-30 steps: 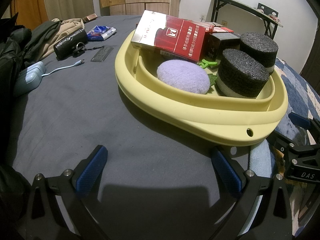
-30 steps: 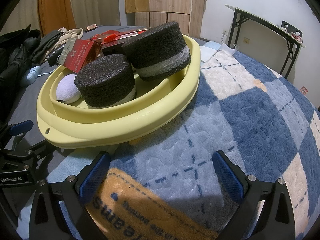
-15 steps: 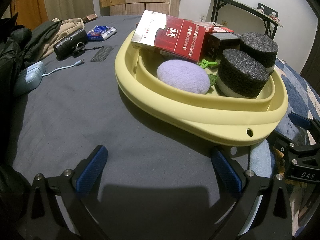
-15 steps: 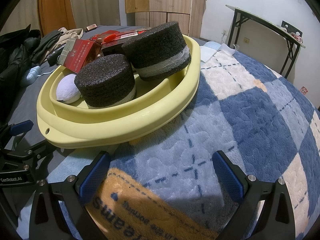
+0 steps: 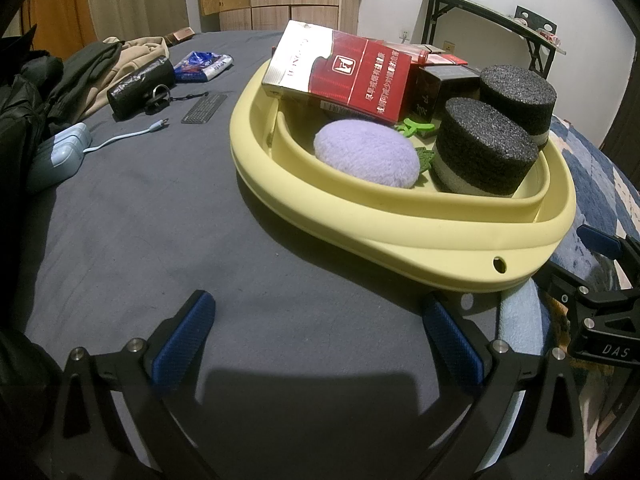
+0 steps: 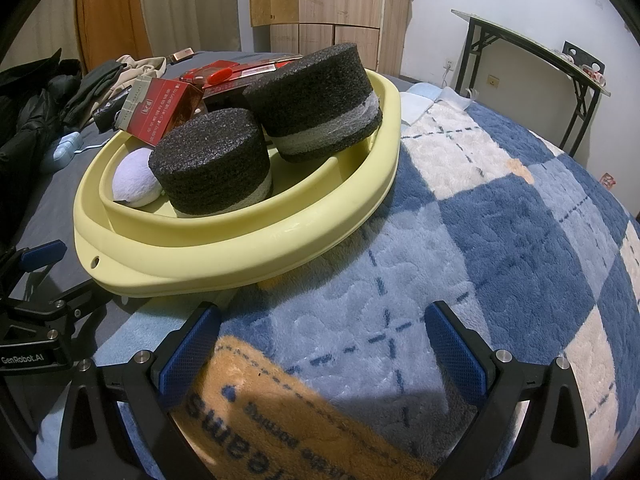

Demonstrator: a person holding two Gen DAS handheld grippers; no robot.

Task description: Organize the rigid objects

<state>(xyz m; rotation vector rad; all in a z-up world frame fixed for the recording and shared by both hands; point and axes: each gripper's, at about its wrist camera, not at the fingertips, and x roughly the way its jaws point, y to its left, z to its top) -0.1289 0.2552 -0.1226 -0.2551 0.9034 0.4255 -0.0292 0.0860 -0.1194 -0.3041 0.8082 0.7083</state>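
We read this as pre-grasp: both tools empty, jaws spread, left tool (image 5: pixel 316 336) over the grey sheet, right tool (image 6: pixel 320 340) over the plaid blanket. Yellow basin (image 5: pixel 400 236) sits on the bed, holding two black foam cylinders (image 5: pixel 484 148), one purple pad (image 5: pixel 366 152), several cartons (image 5: pixel 344 76). Next move likely needs a target picked.
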